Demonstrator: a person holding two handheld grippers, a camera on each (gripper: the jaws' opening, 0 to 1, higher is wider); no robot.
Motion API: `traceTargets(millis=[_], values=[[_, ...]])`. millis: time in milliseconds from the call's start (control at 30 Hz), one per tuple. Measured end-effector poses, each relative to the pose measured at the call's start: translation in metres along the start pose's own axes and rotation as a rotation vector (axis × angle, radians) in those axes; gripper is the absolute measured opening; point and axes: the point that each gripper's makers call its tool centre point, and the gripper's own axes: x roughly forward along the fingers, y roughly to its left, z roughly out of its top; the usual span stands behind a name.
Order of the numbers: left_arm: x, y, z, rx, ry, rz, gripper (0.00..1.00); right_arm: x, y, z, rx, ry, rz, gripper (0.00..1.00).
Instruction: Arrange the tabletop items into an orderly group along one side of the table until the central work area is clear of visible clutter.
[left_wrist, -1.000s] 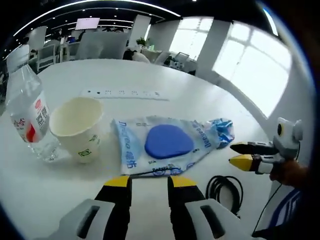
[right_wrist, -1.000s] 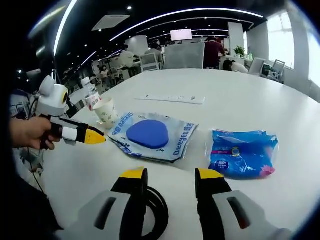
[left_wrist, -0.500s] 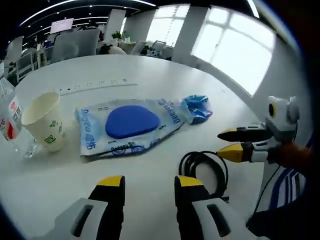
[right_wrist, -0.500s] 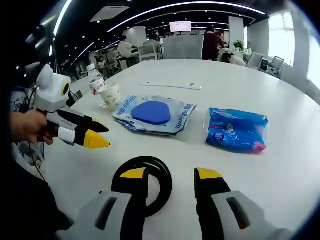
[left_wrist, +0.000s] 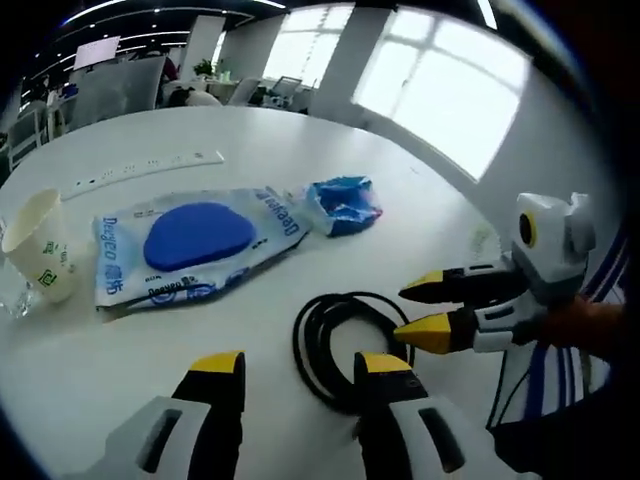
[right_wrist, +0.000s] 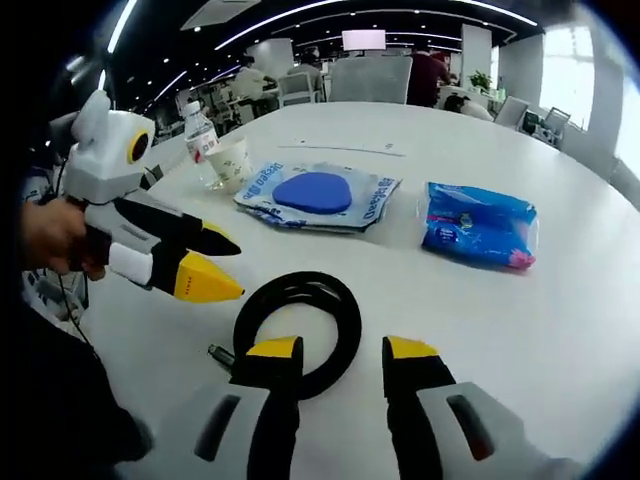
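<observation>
Both grippers, left gripper (left_wrist: 288, 362) and right gripper (right_wrist: 338, 348), hover with jaws spread over the coiled cable (right_wrist: 297, 326); pinch one loop squarely, lifting the coil whole.

White table (right_wrist: 560, 300). Coiled cable (right_wrist: 300, 325): black. Clear packet (right_wrist: 320, 195) with blue lettering, solid blue pad inside. Tissue pack (right_wrist: 478, 225): bright blue, white print, pink patch at one edge. Paper cup (right_wrist: 232, 160): cream, small green mark. Water bottle (right_wrist: 200, 140): clear, red-and-white label. Power strip (left_wrist: 140, 168): white. Left gripper (left_wrist: 290, 372) and right gripper (right_wrist: 342, 352): grey bodies, black jaws, yellow tips.
</observation>
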Motion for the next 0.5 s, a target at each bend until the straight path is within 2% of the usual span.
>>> traceTargets(millis=[167, 300, 500], values=[[0.01, -0.012, -0.006, 0.014, 0.024, -0.018, 0.38, 0.002, 0.003, -0.005, 0.029, 0.012, -0.018, 0.24], [0.016, -0.015, -0.013, 0.024, 0.048, -0.004, 0.37, 0.004, 0.004, -0.008, 0.033, 0.018, -0.05, 0.2], [0.02, -0.011, -0.016, 0.03, 0.058, 0.016, 0.32, 0.008, 0.0, -0.017, 0.078, 0.032, -0.087, 0.15]])
